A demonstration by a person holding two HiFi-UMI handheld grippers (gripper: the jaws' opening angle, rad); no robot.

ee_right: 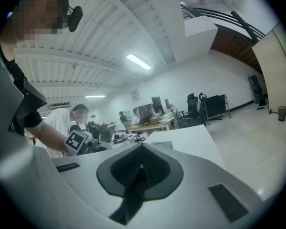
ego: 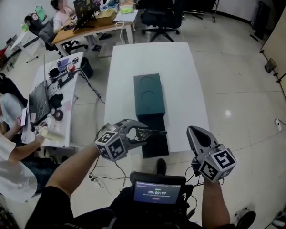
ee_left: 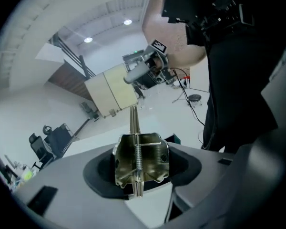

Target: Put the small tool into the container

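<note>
- Gripping a small metal spring implement, the left tool hovers over the near edge of the white desk; the implement's thin tip points toward the right tool
- Right tool's jaws closed together, nothing between them; it hangs by the desk's near right corner
- Dark green container lies mid-desk, just beyond the implement; 1 black part at its near end

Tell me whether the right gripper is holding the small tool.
No: the right gripper has its jaws together with nothing between them; the small tool sits in the left gripper.
</note>
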